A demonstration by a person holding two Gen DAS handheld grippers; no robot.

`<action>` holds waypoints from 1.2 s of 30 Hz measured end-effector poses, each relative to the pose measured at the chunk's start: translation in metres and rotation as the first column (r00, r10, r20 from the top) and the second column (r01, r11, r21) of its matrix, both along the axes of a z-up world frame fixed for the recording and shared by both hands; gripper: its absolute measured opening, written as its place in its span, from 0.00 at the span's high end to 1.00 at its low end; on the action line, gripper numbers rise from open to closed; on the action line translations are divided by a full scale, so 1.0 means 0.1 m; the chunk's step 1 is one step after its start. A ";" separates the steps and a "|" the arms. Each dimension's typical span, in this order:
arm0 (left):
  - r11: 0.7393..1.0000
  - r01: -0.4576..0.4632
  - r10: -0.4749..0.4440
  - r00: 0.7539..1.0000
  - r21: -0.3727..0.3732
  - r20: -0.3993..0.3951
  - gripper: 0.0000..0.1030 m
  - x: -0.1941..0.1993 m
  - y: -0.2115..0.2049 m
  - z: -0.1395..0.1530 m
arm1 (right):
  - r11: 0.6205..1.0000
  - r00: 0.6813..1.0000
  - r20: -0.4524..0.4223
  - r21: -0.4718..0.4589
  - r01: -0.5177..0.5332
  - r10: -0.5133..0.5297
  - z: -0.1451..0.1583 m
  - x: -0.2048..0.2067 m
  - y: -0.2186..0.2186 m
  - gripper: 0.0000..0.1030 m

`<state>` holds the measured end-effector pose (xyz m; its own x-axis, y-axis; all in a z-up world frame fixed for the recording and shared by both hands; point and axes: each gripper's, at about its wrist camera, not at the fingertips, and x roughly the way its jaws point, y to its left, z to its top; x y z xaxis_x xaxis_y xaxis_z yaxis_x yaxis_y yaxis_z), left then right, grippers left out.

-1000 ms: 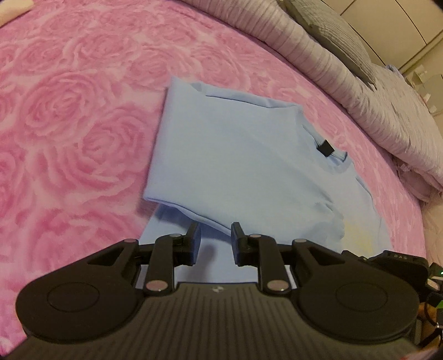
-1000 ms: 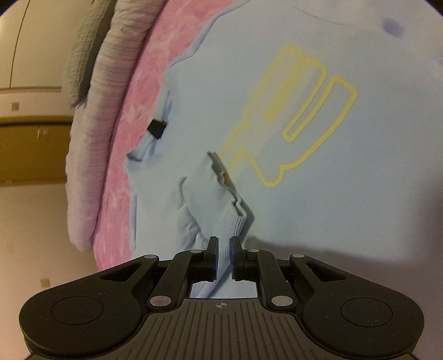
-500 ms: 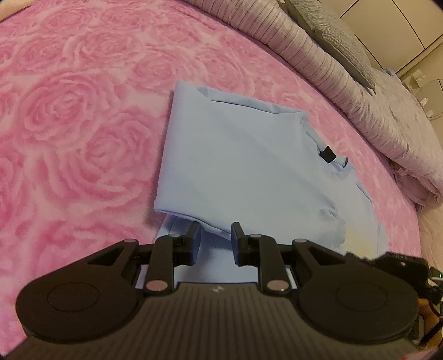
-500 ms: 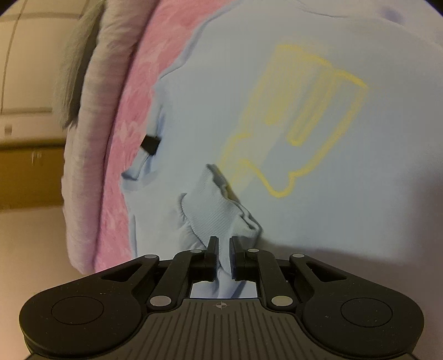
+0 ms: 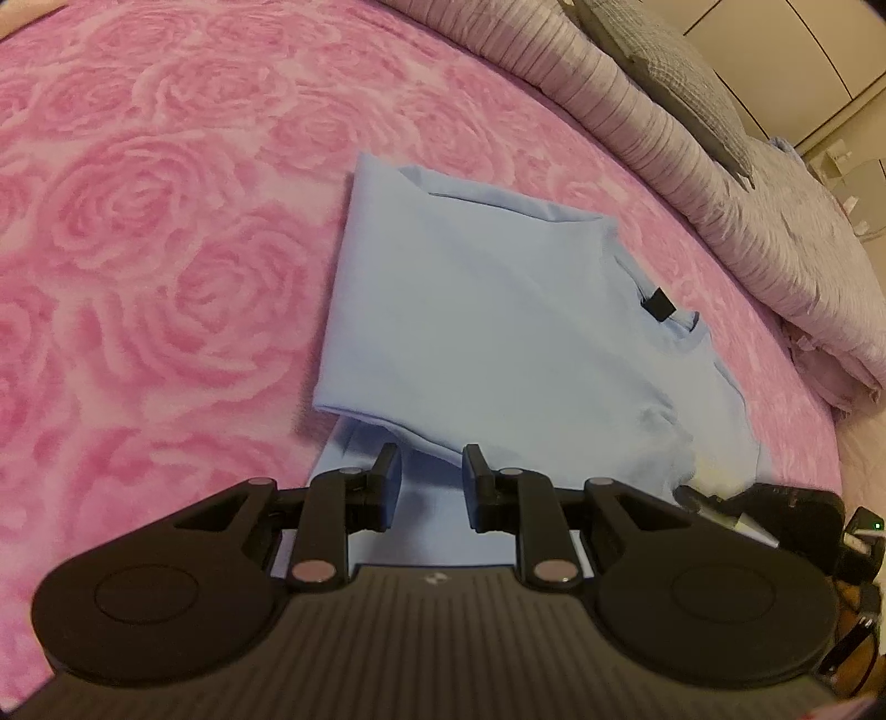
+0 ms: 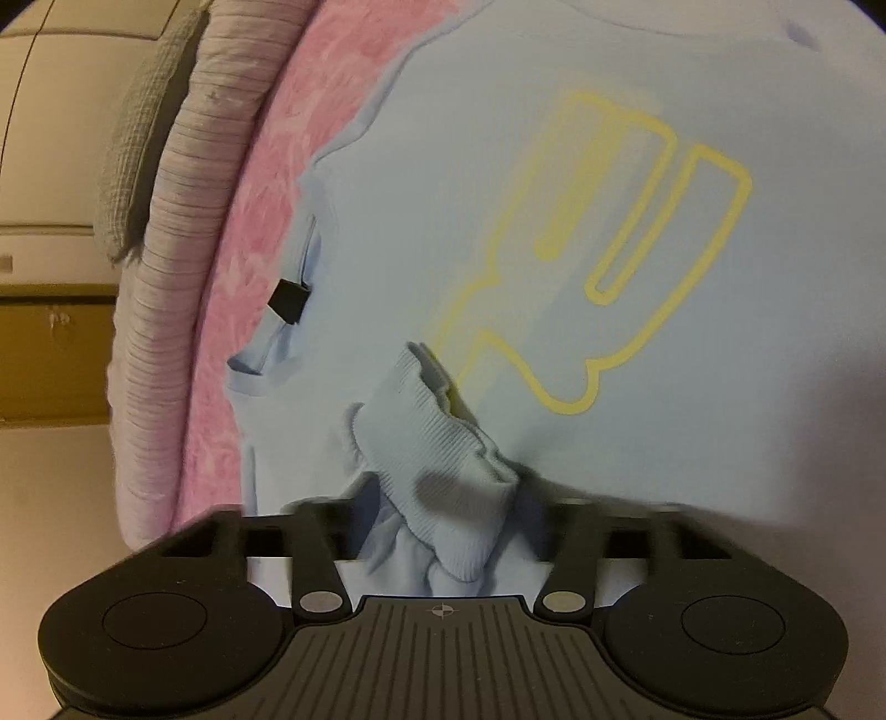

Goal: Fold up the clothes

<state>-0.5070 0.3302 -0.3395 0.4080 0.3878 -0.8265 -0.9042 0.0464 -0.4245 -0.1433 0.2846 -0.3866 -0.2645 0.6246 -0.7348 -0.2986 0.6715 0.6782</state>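
We see a pale blue sweatshirt (image 5: 498, 332) lying on the bed (image 5: 138, 221), partly folded: in the left wrist view one side is doubled over into a smooth slab whose straight edge runs toward the bed's far edge, and a small black tag (image 5: 657, 303) sits at the neckline. In the right wrist view the front carries a yellow outlined print (image 6: 598, 266), and a ribbed cuff (image 6: 437, 459) is bunched up just below it. Our right tongs (image 6: 443, 531) have just been closing and are clamped on that cuff, whose cloth hides the fingertips. Our left tongs (image 5: 429, 482) stand apart over the lower layer of the sweatshirt, at the folded edge, with nothing pinched between them. The bed is covered by a pink rose-patterned spread, and along its far edge lies a rolled lilac ribbed quilt (image 5: 692, 155) with a grey cushion (image 5: 675, 66) on top; beyond them are cream cupboard doors (image 5: 803, 50)
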 end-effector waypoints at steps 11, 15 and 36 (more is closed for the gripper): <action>0.999 0.047 -0.047 0.998 -0.001 -0.039 0.83 0.11 0.01 -0.09 | 0.973 0.919 0.395 0.211 -0.097 0.006 0.72 0.25 -0.22 0.94; 0.998 0.068 -0.069 0.996 -0.014 -0.065 0.83 0.17 0.00 -0.18 | 0.986 0.907 0.421 0.163 -0.045 -0.028 0.62 0.49 -0.38 0.94; 0.987 0.160 -0.160 0.974 -0.016 -0.158 0.83 0.47 -0.08 0.02 | 0.991 0.930 0.364 -0.097 0.093 -0.052 0.56 1.07 -1.32 0.87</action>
